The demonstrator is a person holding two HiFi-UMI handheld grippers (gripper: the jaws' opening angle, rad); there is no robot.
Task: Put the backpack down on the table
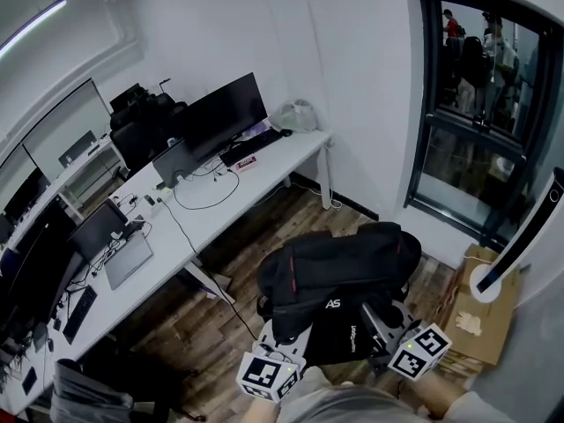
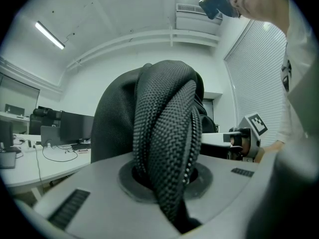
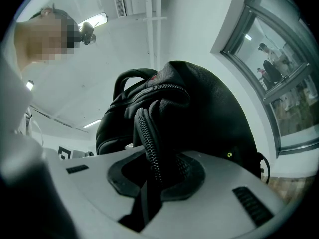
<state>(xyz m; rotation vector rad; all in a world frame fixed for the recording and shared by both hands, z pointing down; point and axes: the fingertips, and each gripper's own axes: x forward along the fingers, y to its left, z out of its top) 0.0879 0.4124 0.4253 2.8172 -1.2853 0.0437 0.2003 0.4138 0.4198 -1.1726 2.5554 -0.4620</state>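
Backpack (image 1: 339, 271): black, hanging over the floor in front of the person, apart from the table (image 1: 284, 161); not yet set down.

Left gripper (image 2: 167, 183): jaws nearly together, clamping a fold of woven strap.

Right gripper (image 3: 154, 176): jaws pinching the zipper edge.

Table: white, carrying a monitor (image 1: 220, 117), a keyboard (image 1: 249, 151) and a looping cable (image 1: 207, 203); the bare stretch is lying toward the near right end.

Handling, as judged: both clamps should be staying firm and level while the load is clearing the edge, aiming at the bare stretch. The base should be resting fully before either gripper is opening.
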